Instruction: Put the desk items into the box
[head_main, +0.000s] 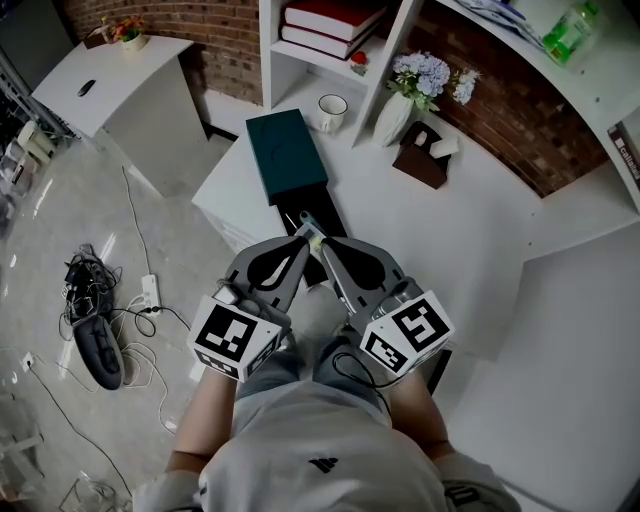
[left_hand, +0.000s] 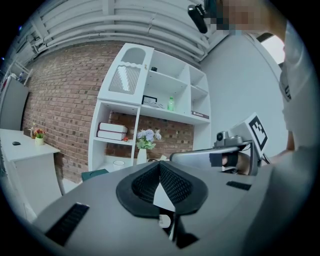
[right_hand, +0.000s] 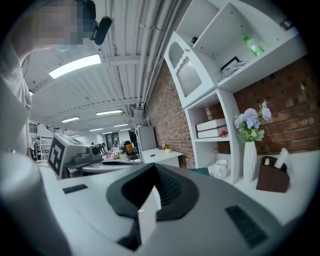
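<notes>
Both tools, left (head_main: 303, 236) and right (head_main: 324, 248), hang pressed together and empty at centre frame, tips nearly meeting over the table (head_main: 420, 230). The teal box (head_main: 285, 150) lies just above them and looks closed; the mug (head_main: 332, 110) and vase (head_main: 393, 118) stand higher up, by the shelf. A reach with shut tools could topple the slim vase or shove the mug.

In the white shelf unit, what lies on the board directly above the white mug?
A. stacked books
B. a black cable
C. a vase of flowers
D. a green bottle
A: the stacked books lie on the board just over the white mug.
</notes>
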